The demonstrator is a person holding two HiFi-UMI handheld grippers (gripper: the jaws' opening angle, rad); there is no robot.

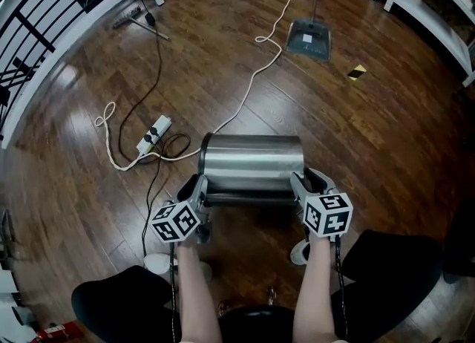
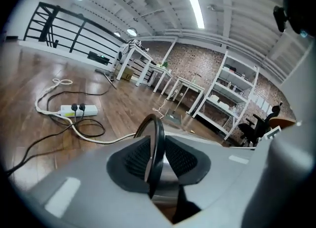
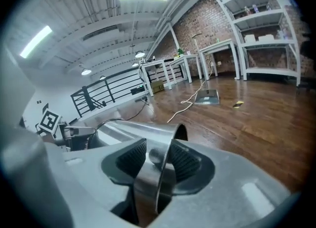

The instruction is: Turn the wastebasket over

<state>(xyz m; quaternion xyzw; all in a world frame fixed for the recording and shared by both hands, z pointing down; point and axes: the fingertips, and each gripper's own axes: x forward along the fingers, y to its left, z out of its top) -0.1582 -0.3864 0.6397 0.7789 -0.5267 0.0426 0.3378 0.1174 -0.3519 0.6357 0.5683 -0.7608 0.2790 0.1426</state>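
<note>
On the wooden floor (image 1: 356, 141), at far left, we see a power strip (image 1: 154, 134) whose dark cords run out of frame. The left hand-held gripper (image 1: 199, 185) is clenched on the black rim of the wastebasket (image 1: 252, 157), which lies on its side just ahead of us. From above we cannot see into either end. The right hand-held gripper (image 1: 308, 182) is released, its pads standing loosely either side of the steel wall. Beyond, a dustpan (image 1: 309, 39) has its handle cut off at the top edge.
</note>
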